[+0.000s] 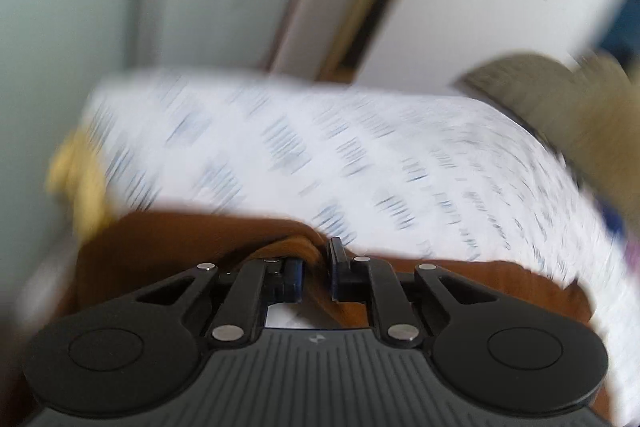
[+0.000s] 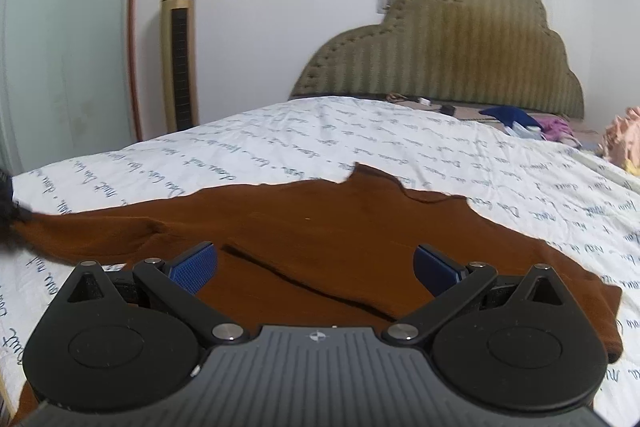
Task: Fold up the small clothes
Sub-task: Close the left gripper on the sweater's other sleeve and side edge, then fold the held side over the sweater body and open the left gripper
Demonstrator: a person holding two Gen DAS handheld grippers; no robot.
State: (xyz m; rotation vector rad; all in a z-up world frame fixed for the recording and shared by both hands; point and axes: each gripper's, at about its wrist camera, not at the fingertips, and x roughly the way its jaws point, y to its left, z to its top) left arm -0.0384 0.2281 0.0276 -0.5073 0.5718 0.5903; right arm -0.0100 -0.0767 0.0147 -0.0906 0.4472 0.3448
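Observation:
A brown garment [image 2: 304,227] lies spread flat on the white printed bed sheet [image 2: 320,131]. My right gripper [image 2: 316,267] is open, its blue pads [image 2: 194,267] wide apart just above the near part of the garment, holding nothing. In the blurred left wrist view my left gripper [image 1: 316,273] is shut on a bunched fold of the brown garment [image 1: 168,243], with the sheet [image 1: 320,147] beyond it. A dark crease runs across the garment between the right gripper's fingers.
An olive padded headboard [image 2: 440,51] stands at the far end of the bed. Small clothes and items [image 2: 532,125] lie near it at the right. A gold tower fan [image 2: 179,51] stands by the wall at the left. A wardrobe door [image 2: 60,47] is at far left.

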